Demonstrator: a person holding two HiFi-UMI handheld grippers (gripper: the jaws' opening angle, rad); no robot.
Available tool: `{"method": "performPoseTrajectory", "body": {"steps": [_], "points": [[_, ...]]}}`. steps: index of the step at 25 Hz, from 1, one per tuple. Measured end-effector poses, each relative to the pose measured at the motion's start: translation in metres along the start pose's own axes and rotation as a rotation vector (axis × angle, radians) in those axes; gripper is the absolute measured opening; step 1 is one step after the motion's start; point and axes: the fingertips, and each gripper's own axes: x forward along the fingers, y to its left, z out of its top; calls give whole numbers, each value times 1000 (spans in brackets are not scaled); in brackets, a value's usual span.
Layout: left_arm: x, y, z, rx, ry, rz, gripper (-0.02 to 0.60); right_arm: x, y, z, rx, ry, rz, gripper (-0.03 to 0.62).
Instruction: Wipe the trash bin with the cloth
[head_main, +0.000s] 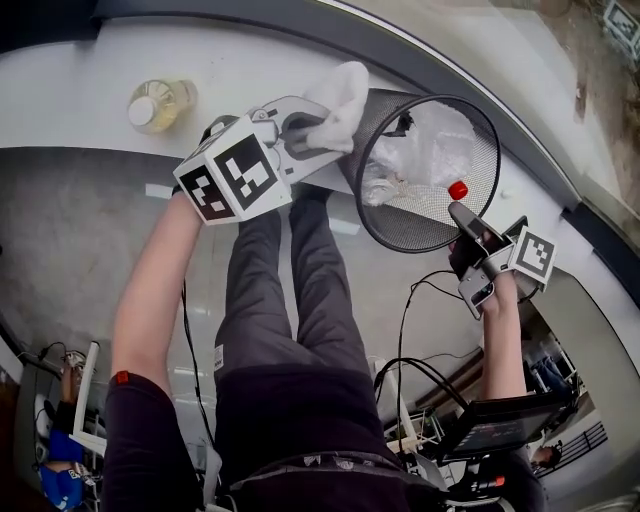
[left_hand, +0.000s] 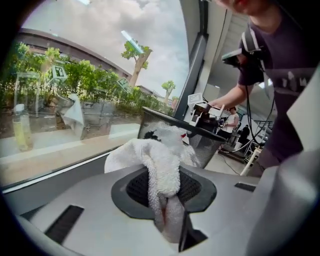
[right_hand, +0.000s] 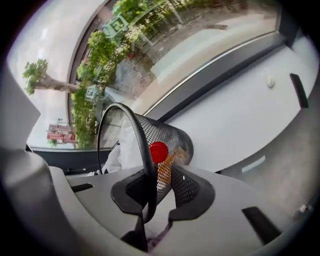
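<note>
One black wire-mesh trash bin (head_main: 410, 232), tipped on its side on the white window ledge (head_main: 90, 80), mouth toward the person. Inside: a crumpled clear plastic bag (head_main: 430, 145) against the upper wall, and a red cap (head_main: 458, 190) near the rim on the right. Seen through the mesh in the right gripper view, something orange just below that cap. Well apart from the bin, off to the left on the same ledge, a small bottle of pale yellow liquid (head_main: 160, 103), upright.

Pinched between the nearly closed jaws of the left gripper (head_main: 310, 135): a fold of the white terry cloth (head_main: 340, 100). Bunches over the pads and spills forward, touching the bin's outer mesh wall on its left side.

Clamped in the jaws of the right gripper (head_main: 468, 228): the bin's rim at its lower right. One jaw inside the mouth, the other outside against the mesh, rim wire running up between them.
</note>
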Motion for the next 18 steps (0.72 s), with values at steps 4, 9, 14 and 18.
{"method": "performPoseTrajectory", "body": {"steps": [4,9,14,18], "points": [[1,-44,0,33,12,-105,86,-1,-1,-16,189,-23,72,80],[8,-107,6,88,2,-207,86,-1,-6,-42,345,21,124,81],[20,-128,9,80,-9,-236,86,1,13,-59,358,74,172,90],[3,-79,2,15,-19,-96,86,-6,22,-56,219,47,162,130]]}}
